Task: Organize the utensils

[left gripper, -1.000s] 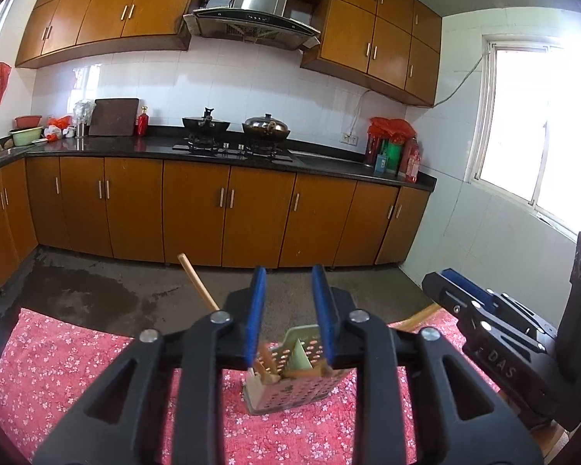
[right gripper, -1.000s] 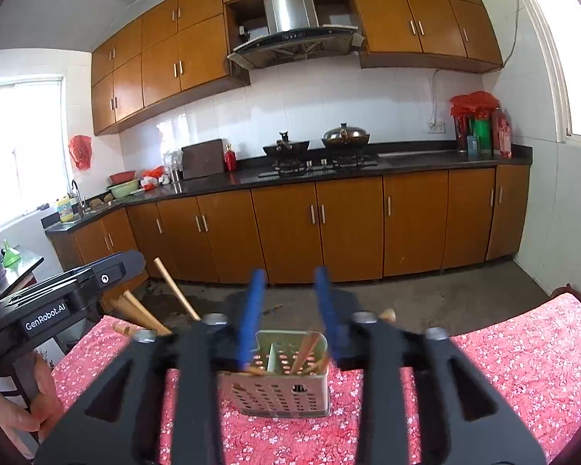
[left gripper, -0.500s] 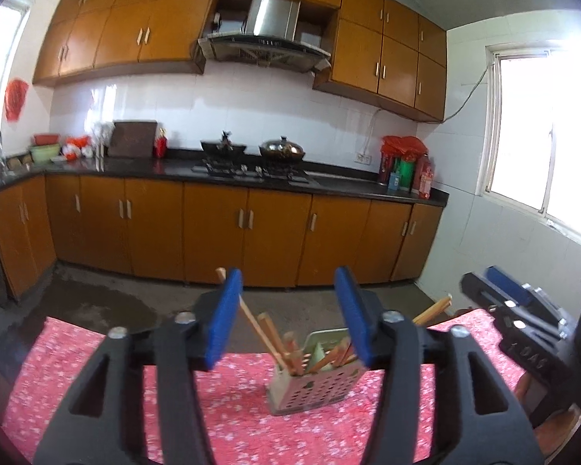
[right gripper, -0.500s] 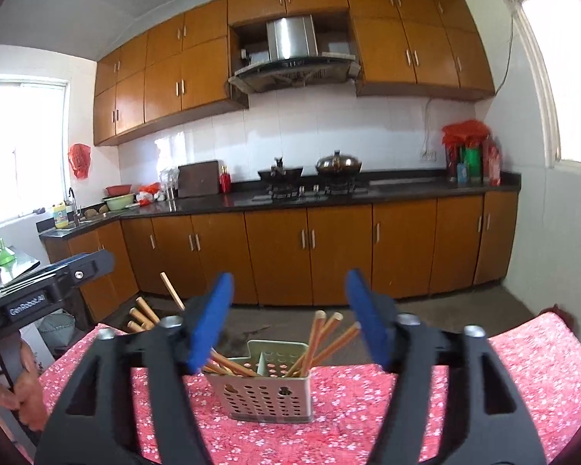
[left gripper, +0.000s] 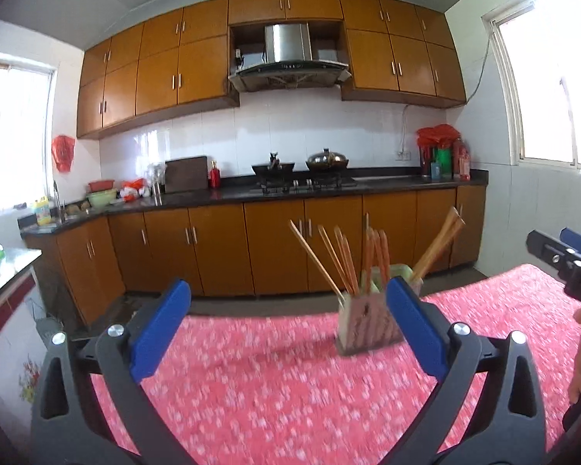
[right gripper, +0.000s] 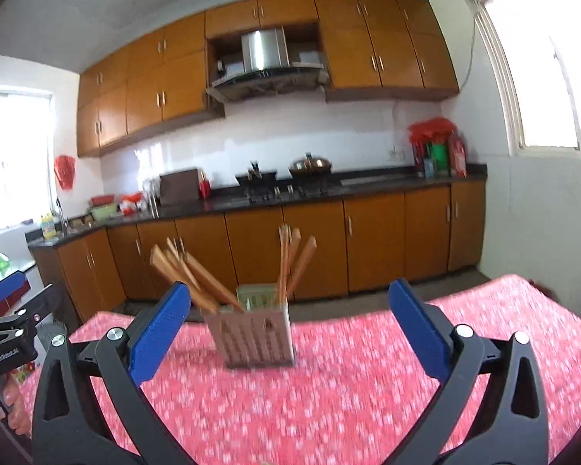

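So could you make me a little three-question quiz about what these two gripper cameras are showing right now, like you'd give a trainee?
1. True or false: the chopsticks stand in the utensil holder.
2. What covers the table? A) bare wood B) a red flowered tablecloth C) a white towel
3. Fill in: neither the left gripper nor the right gripper has anything between its ____ pads.

Key:
1. True; they lean out in several directions.
2. B.
3. Blue; both sets of jaws are opening, and the holder stands apart beyond them.
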